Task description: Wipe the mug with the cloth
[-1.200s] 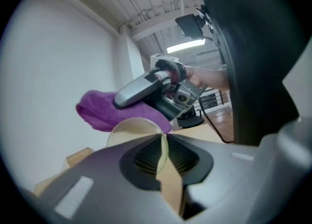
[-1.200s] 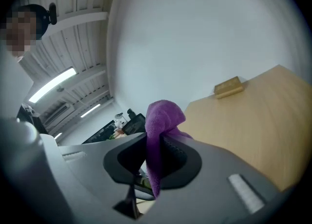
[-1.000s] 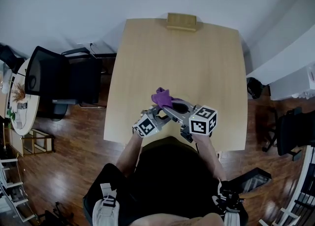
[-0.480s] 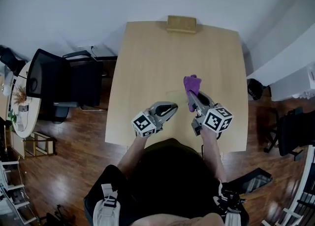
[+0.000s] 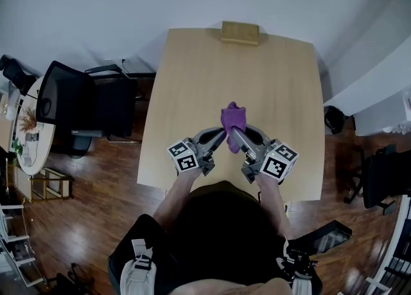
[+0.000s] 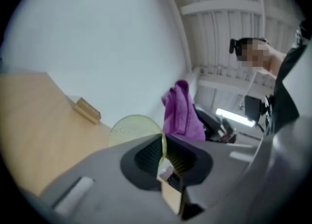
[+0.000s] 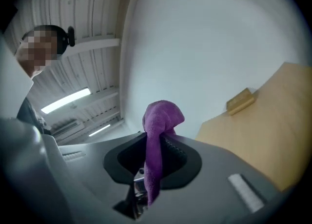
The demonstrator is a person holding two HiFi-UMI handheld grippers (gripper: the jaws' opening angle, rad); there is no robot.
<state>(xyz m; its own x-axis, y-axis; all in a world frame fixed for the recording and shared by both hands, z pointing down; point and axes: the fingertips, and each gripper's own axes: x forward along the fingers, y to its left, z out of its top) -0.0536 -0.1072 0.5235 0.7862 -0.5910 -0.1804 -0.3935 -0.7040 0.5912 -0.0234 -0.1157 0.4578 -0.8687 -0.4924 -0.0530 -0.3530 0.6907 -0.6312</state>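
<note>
So, table (image 5: 192, 81): I see it unchanged from the earlier frames, with the wooden block (image 5: 240, 32) at its far edge.
Right gripper (image 5: 236, 134): half a second ago it stood off to the right. Now it angles inward, its tip just beside the left gripper (image 5: 218, 136). Its jaws are clamped on the cloth (image 5: 232, 119).
Left gripper: it is turned inward, forming a V with the right gripper. Its jaws pinch the thin wall of the mug (image 6: 135, 129).
Cloth: purple, bunched above the right jaws, between both tips.
Mug: translucent yellow-green. I make it out only in the left gripper view, with the cloth just beside its rim. I cannot pick it out in the head view.
</note>
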